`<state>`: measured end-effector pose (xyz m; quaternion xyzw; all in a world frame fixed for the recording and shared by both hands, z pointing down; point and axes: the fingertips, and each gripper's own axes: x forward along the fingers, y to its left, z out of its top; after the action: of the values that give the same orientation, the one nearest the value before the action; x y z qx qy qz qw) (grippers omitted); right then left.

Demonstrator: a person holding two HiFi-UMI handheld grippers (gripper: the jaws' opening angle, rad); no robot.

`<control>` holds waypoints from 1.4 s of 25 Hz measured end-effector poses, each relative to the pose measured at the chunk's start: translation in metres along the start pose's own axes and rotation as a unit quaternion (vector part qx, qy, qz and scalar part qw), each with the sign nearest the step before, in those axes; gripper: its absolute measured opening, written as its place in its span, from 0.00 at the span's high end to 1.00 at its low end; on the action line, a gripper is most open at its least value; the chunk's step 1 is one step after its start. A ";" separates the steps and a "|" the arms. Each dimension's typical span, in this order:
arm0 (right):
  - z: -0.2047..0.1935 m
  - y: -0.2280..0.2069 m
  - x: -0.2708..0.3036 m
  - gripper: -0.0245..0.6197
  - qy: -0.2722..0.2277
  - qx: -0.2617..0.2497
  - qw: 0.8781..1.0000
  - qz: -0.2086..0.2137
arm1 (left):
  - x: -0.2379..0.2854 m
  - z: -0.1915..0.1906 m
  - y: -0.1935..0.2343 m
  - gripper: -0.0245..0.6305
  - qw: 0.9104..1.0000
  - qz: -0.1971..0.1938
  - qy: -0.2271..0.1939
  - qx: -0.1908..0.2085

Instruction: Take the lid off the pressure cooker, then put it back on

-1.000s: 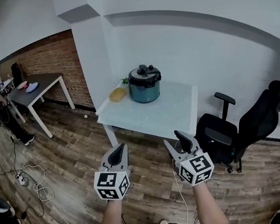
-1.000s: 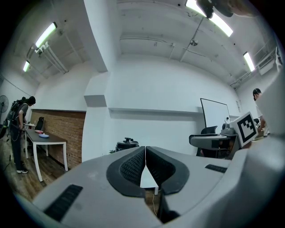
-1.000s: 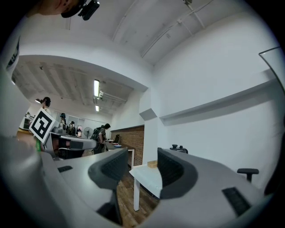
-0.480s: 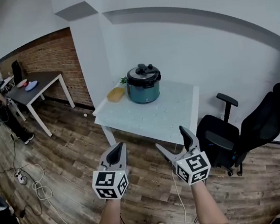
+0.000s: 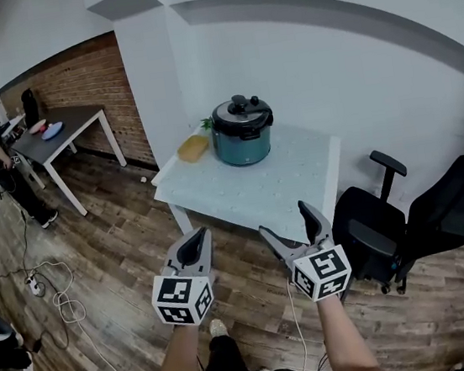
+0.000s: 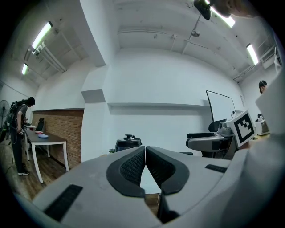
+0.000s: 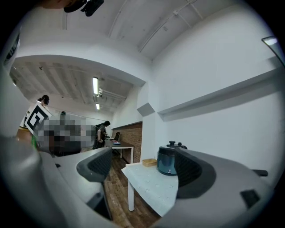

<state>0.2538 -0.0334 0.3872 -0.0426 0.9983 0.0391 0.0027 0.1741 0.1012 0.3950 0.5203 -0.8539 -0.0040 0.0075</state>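
The pressure cooker (image 5: 243, 136), lid (image 5: 242, 113) on, stands on the worktop (image 5: 277, 190) at twelve o'clock; left gripper (image 5: 195, 245) fingers touch, empty; right gripper (image 5: 286, 222) fingers gape, empty.

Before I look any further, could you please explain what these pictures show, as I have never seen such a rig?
There is no robot here: a person holds a two-jaw gripper in each hand. The head view comes from a camera on that person's head, looking down. The other two come from cameras riding on each gripper, looking along its jaws. The left gripper is shut and empty; the right gripper is open and empty. The patterned cube on each is part of it. Ahead stands a white table with a teal pressure cooker, its lid on, and a yellowish box beside it.
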 end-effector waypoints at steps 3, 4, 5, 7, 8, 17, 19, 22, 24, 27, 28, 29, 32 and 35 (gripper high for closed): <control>-0.004 -0.010 0.019 0.31 -0.002 -0.003 1.000 -0.003 | 0.018 -0.008 0.012 0.94 1.000 -0.004 0.004 0.002; -0.005 -0.012 0.027 0.32 -0.003 -0.003 1.000 -0.004 | 0.025 -0.010 0.017 0.94 1.000 -0.005 0.005 0.001; -0.006 -0.015 0.035 0.32 -0.005 -0.004 1.000 -0.006 | 0.032 -0.013 0.023 0.94 1.000 -0.007 0.004 0.000; -0.009 -0.020 0.055 0.33 -0.007 -0.007 1.000 -0.010 | 0.050 -0.017 0.038 0.94 1.000 -0.012 0.002 -0.001; -0.010 -0.022 0.067 0.33 -0.007 -0.009 1.000 -0.012 | 0.060 -0.019 0.047 0.94 1.000 -0.015 0.000 -0.001; -0.005 -0.057 0.196 0.33 0.005 -0.023 0.998 -0.066 | 0.180 -0.006 0.147 0.94 0.998 -0.064 -0.013 -0.002; 0.000 -0.067 0.222 0.33 0.006 -0.028 0.996 -0.081 | 0.206 0.002 0.165 0.94 0.997 -0.080 -0.019 0.000; 0.011 -0.083 0.258 0.34 0.009 -0.036 0.994 -0.102 | 0.245 0.015 0.188 0.94 0.994 -0.102 -0.029 -0.003; 0.018 -0.096 0.277 0.34 0.012 -0.039 0.992 -0.119 | 0.268 0.022 0.198 0.94 0.992 -0.119 -0.031 -0.004; 0.025 -0.114 0.302 0.35 0.019 -0.038 0.989 -0.144 | 0.296 0.029 0.206 0.94 0.989 -0.147 -0.029 0.000; 0.026 -0.119 0.310 0.36 0.023 -0.037 0.988 -0.149 | 0.305 0.031 0.209 0.94 0.988 -0.154 -0.029 0.001; 0.027 -0.124 0.318 0.37 0.026 -0.036 0.987 -0.154 | 0.312 0.033 0.212 0.94 0.987 -0.160 -0.029 0.001; 0.030 -0.138 0.338 0.39 0.034 -0.035 0.985 -0.165 | 0.335 0.041 0.220 0.94 0.984 -0.176 -0.034 0.002; 0.031 -0.151 0.354 0.39 0.041 -0.036 0.983 -0.172 | 0.356 0.043 0.227 0.94 0.983 -0.183 -0.034 0.002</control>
<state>-0.0863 -0.2109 0.3414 -0.2157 0.9732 0.0724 -0.0335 -0.1918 -0.1107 0.3581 0.6672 -0.7442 -0.0216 -0.0237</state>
